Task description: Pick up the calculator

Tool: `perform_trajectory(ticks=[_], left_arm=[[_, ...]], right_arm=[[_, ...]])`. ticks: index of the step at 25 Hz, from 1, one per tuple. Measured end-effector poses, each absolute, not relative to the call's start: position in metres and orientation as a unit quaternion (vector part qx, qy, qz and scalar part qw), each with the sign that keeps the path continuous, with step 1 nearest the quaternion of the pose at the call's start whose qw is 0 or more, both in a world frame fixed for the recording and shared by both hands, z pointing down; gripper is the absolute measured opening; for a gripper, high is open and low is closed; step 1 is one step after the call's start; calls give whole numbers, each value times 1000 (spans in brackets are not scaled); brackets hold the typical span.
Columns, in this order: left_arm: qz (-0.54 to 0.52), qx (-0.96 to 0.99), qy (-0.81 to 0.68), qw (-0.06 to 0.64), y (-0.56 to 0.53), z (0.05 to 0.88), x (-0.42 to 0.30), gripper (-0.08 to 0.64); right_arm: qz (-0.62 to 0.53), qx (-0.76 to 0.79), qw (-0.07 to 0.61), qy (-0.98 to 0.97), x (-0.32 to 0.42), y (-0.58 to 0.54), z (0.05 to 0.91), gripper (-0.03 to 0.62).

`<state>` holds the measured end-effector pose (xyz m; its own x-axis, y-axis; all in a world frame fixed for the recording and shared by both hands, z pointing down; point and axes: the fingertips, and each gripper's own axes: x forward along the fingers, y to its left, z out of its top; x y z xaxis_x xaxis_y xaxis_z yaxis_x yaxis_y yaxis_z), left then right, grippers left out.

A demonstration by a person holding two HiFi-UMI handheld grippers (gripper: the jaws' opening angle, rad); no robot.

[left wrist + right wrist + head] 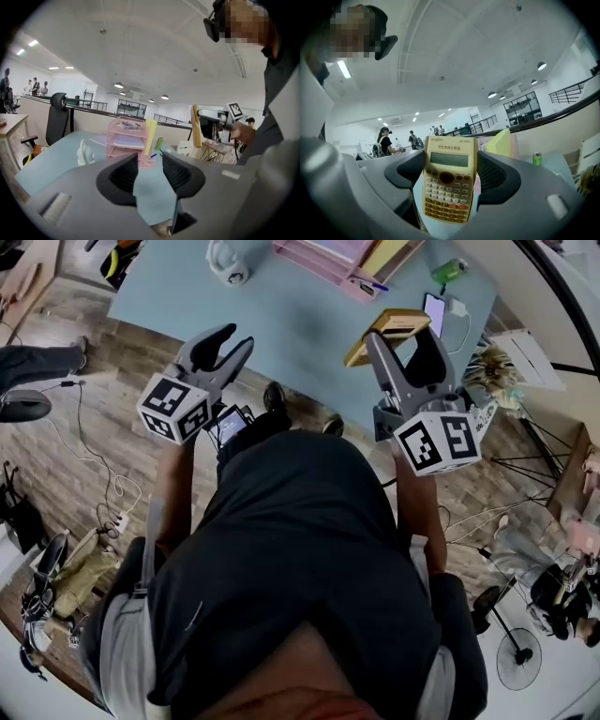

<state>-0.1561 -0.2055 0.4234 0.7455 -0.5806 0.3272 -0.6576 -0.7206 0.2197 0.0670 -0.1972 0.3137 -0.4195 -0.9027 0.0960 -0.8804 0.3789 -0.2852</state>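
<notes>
The calculator (449, 185) is yellow with a grey display and rows of pale keys. It stands upright between the jaws of my right gripper (450, 165), which is shut on its two long sides. In the head view the right gripper (405, 339) holds the calculator (384, 329) in the air above the near edge of the light blue table (281, 315). My left gripper (223, 341) is raised at the left, open, with nothing in it. In the left gripper view only the table shows between the jaws of the left gripper (150, 177); the calculator (195, 125) is at the right.
A pink paper tray (328, 259) with a yellow folder stands at the table's far side. Near it are a green can (448, 270), a phone (434, 313) on a charger cable and a white object (228, 261). Cables, bags and a fan lie on the wooden floor.
</notes>
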Motion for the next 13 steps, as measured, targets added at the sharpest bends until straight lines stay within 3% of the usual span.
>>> perform_trajectory(ticks=[13], left_arm=[[110, 918, -353, 146, -189, 411, -128, 172]], right_arm=[[-97, -530, 58, 840, 106, -155, 263, 360]])
